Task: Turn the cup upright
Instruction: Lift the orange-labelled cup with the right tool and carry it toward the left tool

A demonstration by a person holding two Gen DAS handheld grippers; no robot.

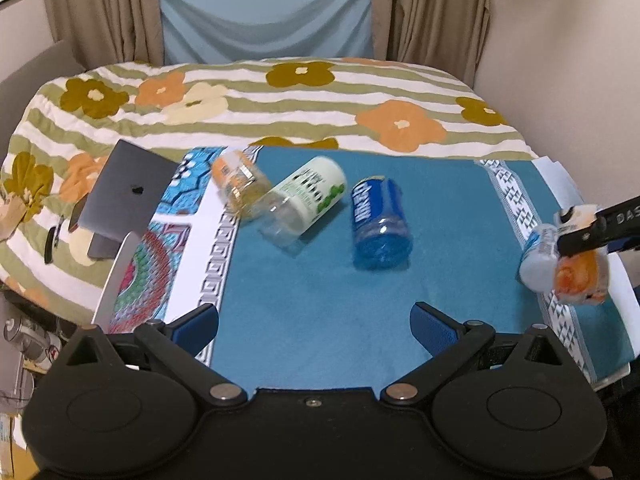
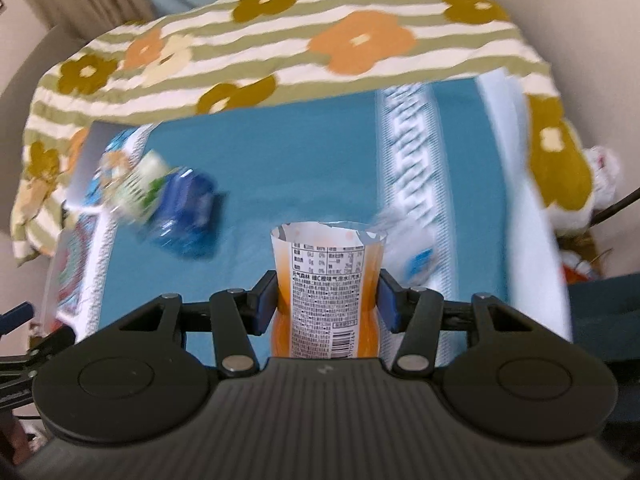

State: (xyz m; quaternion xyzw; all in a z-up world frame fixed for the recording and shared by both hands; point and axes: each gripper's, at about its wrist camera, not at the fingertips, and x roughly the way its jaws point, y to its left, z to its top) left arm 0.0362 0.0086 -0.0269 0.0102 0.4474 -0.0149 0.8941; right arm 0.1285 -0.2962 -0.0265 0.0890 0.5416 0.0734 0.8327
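Tongs on the right clamp the orange cup mid-flip, next needing a level set-down on the teal surface, while the left tongs gape wide, idle.

Left wrist camera looks from the near edge across the teal mat toward the curtains; right wrist camera sits lower, closer, sharing mat and floral blanket.
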